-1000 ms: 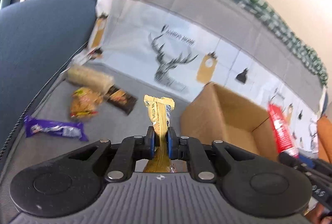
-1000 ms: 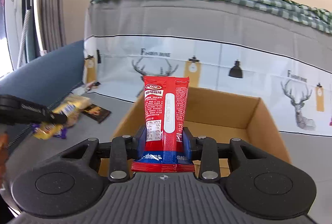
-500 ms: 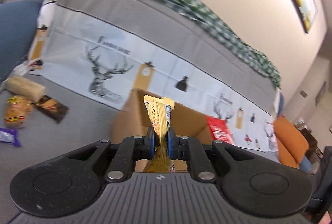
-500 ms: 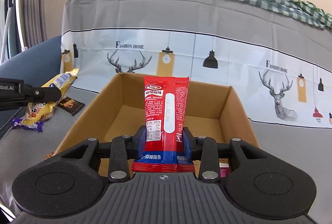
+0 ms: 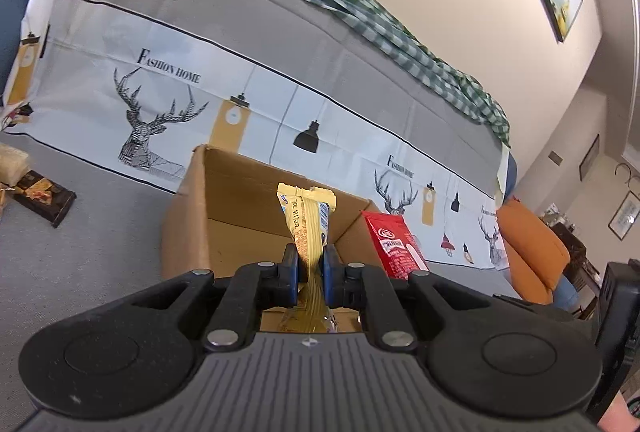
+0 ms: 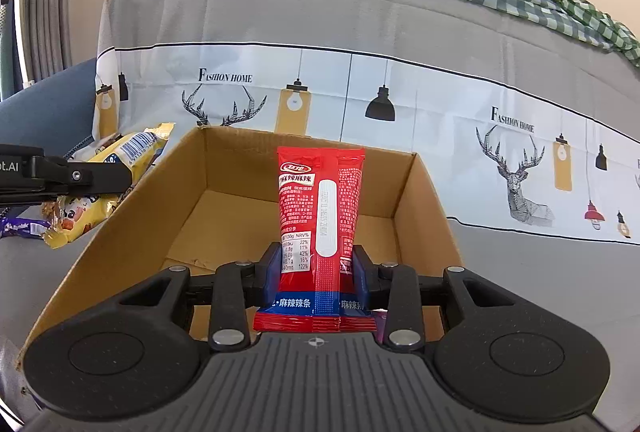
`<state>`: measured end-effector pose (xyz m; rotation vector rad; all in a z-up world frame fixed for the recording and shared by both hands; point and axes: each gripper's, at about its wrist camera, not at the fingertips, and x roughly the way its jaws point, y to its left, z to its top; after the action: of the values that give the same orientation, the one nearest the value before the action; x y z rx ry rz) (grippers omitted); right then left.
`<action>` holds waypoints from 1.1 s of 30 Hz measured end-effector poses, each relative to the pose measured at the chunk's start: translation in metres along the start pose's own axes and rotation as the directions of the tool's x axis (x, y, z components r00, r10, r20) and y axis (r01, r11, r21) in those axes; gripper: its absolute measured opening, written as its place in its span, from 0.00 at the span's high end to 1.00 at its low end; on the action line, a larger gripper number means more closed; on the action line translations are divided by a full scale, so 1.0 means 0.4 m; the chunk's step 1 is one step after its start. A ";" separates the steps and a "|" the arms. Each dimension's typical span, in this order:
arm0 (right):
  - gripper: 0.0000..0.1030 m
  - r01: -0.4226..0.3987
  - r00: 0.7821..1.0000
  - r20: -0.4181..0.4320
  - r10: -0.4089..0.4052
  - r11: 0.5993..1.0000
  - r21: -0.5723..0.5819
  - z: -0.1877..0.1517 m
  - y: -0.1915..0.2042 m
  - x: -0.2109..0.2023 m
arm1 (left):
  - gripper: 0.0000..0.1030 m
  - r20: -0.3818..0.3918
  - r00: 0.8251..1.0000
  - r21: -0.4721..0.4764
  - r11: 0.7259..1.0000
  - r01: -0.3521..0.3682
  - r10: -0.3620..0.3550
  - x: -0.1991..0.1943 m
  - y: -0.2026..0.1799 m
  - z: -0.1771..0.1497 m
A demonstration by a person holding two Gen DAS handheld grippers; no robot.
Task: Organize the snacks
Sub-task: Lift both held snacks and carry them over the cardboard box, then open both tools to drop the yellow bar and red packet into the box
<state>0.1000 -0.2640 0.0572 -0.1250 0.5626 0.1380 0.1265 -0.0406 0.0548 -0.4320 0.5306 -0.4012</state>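
- Left gripper [image 5: 308, 269] is pinched tight on a thin yellow foil snack wrapper [image 5: 306, 220], held over the open brown cardboard box [image 5: 188, 216].
- Right gripper [image 6: 316, 268] clamps a flat red plastic snack packet [image 6: 320, 216] by its lower half, above the box's near edge.
- Both look light, crinkly and slippery; a mid-body grip seems safest.
- Box floor nearest the grippers is hidden.

the cardboard box [image 6: 416, 200] gapes open on top, floor mostly bare; only its walls obstruct.

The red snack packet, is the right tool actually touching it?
Touching. The right wrist view shows the red snack packet upright in the right tool, both blue pads pressed against its sides.
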 end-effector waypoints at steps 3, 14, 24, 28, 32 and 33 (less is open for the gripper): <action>0.63 0.002 1.000 -0.001 -0.002 1.000 0.001 -0.002 -0.006 0.000 | 0.88 -0.003 1.000 0.011 1.000 0.008 -0.008 0.005 -0.009 -0.004; 0.63 0.005 1.000 -0.001 -0.005 1.000 0.007 -0.001 -0.015 0.001 | 0.88 -0.003 1.000 0.023 1.000 0.018 -0.017 0.016 -0.015 -0.007; 0.63 0.018 1.000 0.005 -0.018 1.000 0.014 -0.004 -0.009 -0.004 | 0.88 0.005 1.000 0.033 0.999 0.021 -0.021 0.013 -0.022 -0.009; 0.63 0.019 1.000 0.007 -0.019 1.000 0.013 -0.004 -0.008 -0.003 | 0.88 0.009 1.000 0.032 0.999 0.027 -0.027 0.011 -0.025 -0.009; 0.63 0.021 1.000 0.011 -0.021 1.000 0.015 -0.005 -0.007 -0.004 | 0.88 0.008 0.999 0.031 0.999 0.039 -0.039 0.010 -0.029 -0.009; 0.63 0.023 1.000 0.012 -0.023 1.000 0.016 -0.005 -0.005 -0.005 | 0.88 0.004 0.999 0.030 0.998 0.046 -0.046 0.011 -0.030 -0.009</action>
<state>0.0977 -0.2664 0.0568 -0.1147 0.5500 0.1121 0.1252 -0.0537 0.0560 -0.4172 0.5105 -0.4519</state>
